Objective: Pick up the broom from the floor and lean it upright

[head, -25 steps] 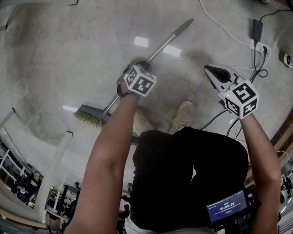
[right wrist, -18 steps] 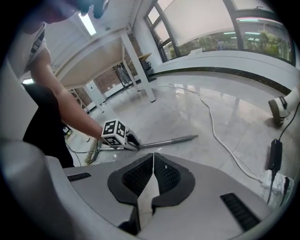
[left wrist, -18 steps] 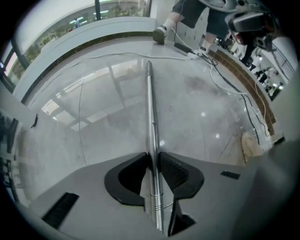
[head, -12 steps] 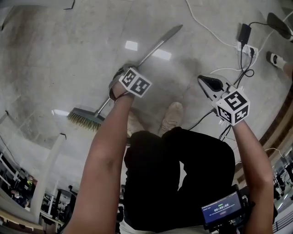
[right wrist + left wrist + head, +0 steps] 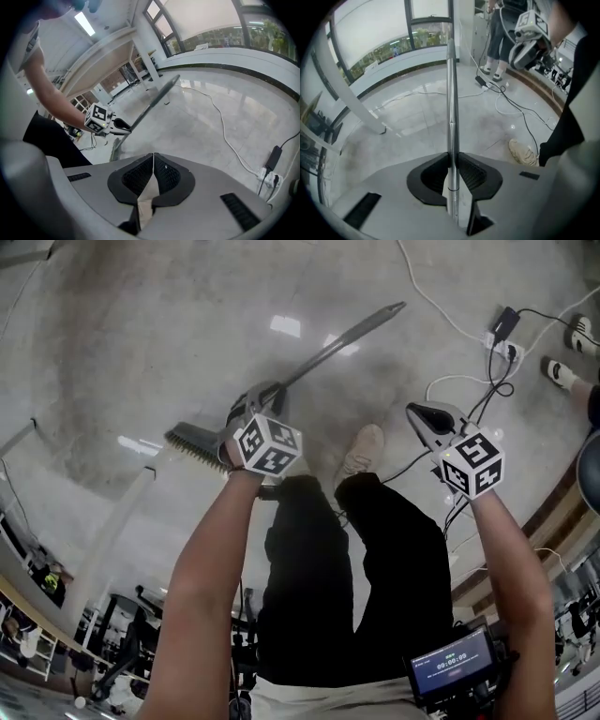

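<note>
While the left gripper (image 5: 255, 399) was clenched on the broom (image 5: 328, 343), its fingers (image 5: 436, 174) pressed against the metal handle (image 5: 451, 93) from both sides, and the shaft ran straight out from between them in the left gripper view. Seen from the head view, the handle slanted away from the person towards the upper right, its free end well above the pale, glossy floor (image 5: 141, 324) in the picture, and the brush head (image 5: 194, 442) lay just beside the left wrist, close to the person's legs. Whether the bristles touched the floor could not be told. The grip sat on the lower part of the handle, nearer the brush head than the free end.

The right gripper (image 5: 424, 413) hung apart from the broom, on the other side of the person's light shoe (image 5: 364, 451). Its fingers (image 5: 140, 176) were pressed together with nothing between them. From the right gripper view the broom showed as a tilted line with the left gripper (image 5: 115, 126) on it.

White and black cables (image 5: 441, 310) trailed over the floor to a power strip (image 5: 500, 350) beyond the right gripper.
</note>
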Demonstrator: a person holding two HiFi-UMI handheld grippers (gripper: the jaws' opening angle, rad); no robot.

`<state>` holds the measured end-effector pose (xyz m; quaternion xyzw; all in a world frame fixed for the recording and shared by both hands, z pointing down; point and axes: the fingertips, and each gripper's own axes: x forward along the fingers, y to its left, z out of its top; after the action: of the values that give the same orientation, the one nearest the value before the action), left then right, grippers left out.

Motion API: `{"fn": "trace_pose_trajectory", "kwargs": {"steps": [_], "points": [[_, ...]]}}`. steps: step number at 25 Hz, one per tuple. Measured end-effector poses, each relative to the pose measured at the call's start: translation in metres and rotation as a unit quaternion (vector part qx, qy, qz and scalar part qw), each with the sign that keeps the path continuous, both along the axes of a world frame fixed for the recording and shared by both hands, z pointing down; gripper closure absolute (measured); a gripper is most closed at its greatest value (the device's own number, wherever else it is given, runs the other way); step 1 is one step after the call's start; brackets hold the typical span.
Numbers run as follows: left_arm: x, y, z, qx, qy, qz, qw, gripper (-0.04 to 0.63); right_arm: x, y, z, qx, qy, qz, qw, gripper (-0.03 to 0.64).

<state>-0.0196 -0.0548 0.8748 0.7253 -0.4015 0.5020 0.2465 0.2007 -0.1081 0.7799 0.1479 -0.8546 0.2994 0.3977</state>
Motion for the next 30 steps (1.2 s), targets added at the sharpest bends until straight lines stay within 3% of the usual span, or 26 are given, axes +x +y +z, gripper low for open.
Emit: {"fn": "trace_pose_trajectory", "kwargs": {"steps": [9,17,22,30], "points": [[-0.071,0.063,-0.105,0.041,-0.018,-0.080,0.9958,0.520,-0.058,0.027,-0.086,-0.003,-0.011,-0.048,0.999,0.598],[-0.151,0.109,-0.170,0.068,-0.033,-0.227,0.9709,0.520,-0.107,0.036,-0.141,0.007,-0.009,-0.104,0.995,0.598],[-0.189,0.141,-0.194,0.081,-0.032,-0.321,0.9430,0.520,-0.142,0.045,-0.166,0.006,-0.026,-0.132,0.991,0.598],[-0.211,0.187,-0.217,0.095,-0.037,-0.465,0.8796,0.520,-0.179,0.061,-0.188,0.006,-0.050,-0.208,0.977,0.598]]}}
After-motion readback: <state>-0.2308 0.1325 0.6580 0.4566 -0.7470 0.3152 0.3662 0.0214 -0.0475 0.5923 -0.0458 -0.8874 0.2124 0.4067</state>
